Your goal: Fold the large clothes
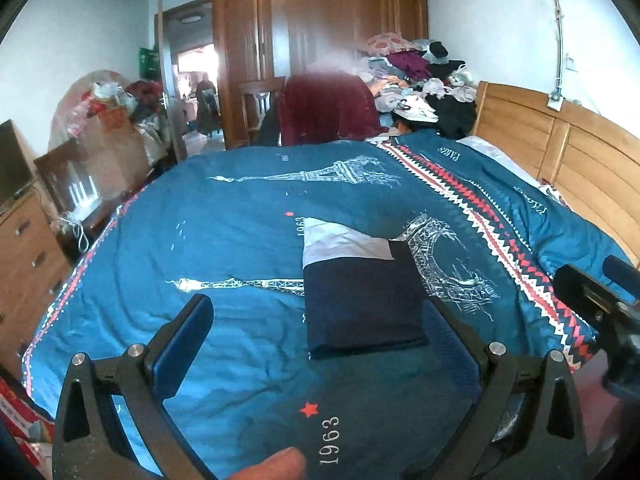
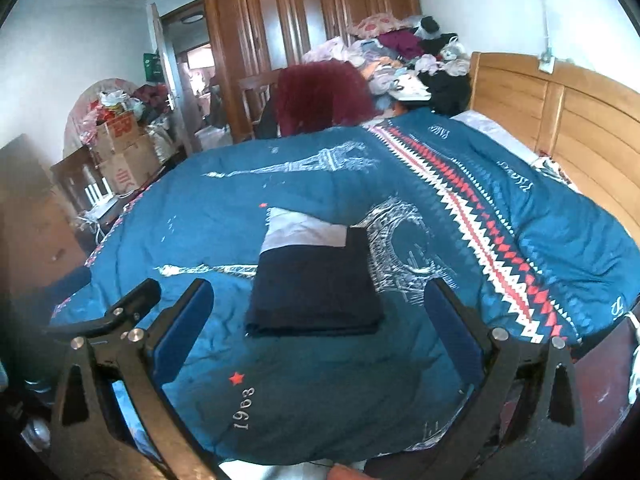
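Both claws spread wide & empty above the blue Eiffel-tower-print duvet.

Nearest: left gripper and right gripper, blue-padded fingers apart, gripping nothing, hanging short of the folded navy garment with a white-grey panel (a neat rectangle). It lies flat mid-duvet, just past the fingertips. Beyond the garment: dark-red fabric draped on a wooden chair, then the brown wooden wardrobe.

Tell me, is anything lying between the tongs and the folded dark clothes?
Nothing but bare blue bedspread lies between the open right tongs and the folded clothes; the left wrist view shows the same for the left tongs.
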Available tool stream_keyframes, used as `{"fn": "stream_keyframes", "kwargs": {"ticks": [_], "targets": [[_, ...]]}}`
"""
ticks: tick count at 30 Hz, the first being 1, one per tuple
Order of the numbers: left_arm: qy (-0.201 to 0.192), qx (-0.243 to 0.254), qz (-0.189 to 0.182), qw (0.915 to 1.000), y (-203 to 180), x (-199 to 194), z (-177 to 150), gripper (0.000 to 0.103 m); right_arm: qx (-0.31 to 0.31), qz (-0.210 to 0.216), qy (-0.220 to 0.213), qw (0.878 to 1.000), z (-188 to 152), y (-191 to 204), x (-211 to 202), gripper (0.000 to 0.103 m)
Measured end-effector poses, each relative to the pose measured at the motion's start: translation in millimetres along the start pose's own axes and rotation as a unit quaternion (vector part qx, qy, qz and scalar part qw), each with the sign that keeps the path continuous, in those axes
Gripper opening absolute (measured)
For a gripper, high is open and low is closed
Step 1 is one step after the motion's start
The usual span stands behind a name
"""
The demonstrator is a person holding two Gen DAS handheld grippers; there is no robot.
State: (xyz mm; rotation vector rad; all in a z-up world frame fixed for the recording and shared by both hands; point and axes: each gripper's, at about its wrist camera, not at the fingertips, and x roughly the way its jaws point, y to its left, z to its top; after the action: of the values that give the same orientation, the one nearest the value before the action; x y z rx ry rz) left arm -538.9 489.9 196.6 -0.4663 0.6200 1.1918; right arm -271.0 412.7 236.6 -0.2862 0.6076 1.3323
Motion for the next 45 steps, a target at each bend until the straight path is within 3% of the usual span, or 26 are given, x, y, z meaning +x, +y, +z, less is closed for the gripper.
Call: {"fn": "stream_keyframes", "kwargs": {"ticks": [5, 13, 15, 45], "targets": [[0.006, -0.001, 0.004, 1.0000, 4, 2, -8, 0.103, -0.024, -0.049, -0.005, 0.999, -12, 9, 0, 0.103], [-0.006, -0.013, -0.019, 0.9997, 12, 10, -22, 0.103, -0.038, -0.066, 0.006, 0.997, -20, 16, 8, 0.103], [-0.005, -0.015, -0.033, 0.9993, 13, 13, -25, 0.103, -0.039, -0.066, 0.008, 0.997, -23, 18, 9, 0.103], [-0.019, -0.007, -0.025, 0.9995, 6, 10, -38, 0.103, -0.042, -0.052, 0.013, 0.998, -39, 9, 7, 0.103]]}}
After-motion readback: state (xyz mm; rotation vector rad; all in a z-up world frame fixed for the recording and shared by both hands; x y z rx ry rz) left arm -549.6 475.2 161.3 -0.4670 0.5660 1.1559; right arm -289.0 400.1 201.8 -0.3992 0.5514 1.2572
